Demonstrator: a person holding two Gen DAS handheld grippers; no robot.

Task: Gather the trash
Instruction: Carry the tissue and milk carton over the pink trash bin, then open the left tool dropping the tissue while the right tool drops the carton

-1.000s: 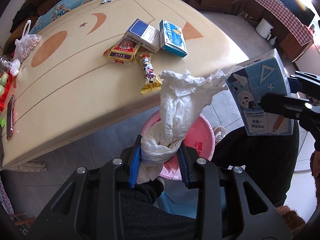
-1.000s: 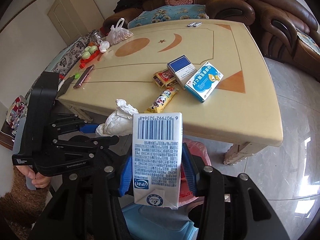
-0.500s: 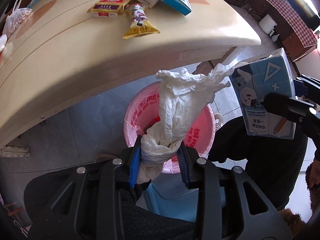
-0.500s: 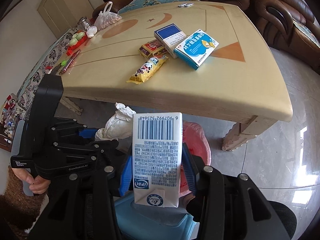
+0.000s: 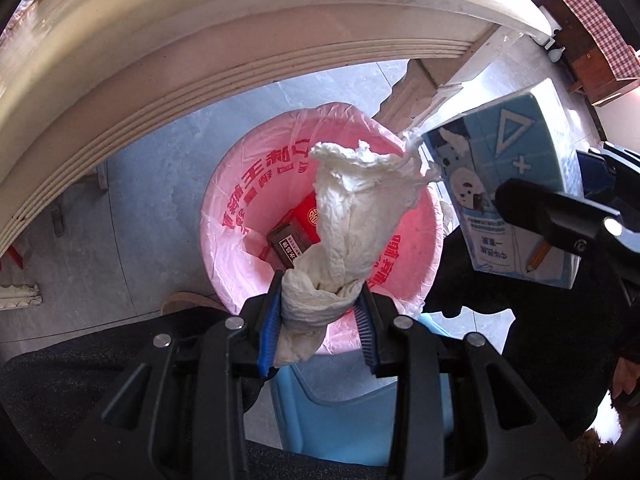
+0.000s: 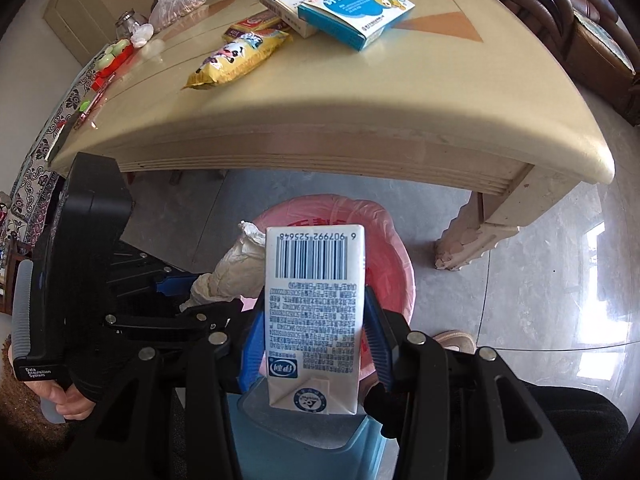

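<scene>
Two pieces of trash hang over the pink-lined bin (image 5: 224, 216), which stands on the floor under the near edge of the bench (image 6: 360, 120). The left gripper (image 5: 318, 314) has its fingers closed on the bottom of a crumpled white tissue (image 5: 352, 220), whose loose top flares up above the bin's mouth. The right gripper (image 6: 314, 340) pinches a milk carton (image 6: 316, 304) between both fingers, upright, just to the right of the tissue.

The tissue is light and ragged; once let go it may cling to the blue pads or drift onto the rim instead of falling in. The carton looks to sit near the bin's right rim, though the fisheye makes that hard to judge, so an early release could bounce it off the edge onto the floor. The two grippers are close together and could knock each other. A dark packet (image 5: 290, 242) and red box (image 5: 308, 216) already lie inside. More wrappers and boxes remain on the bench.
</scene>
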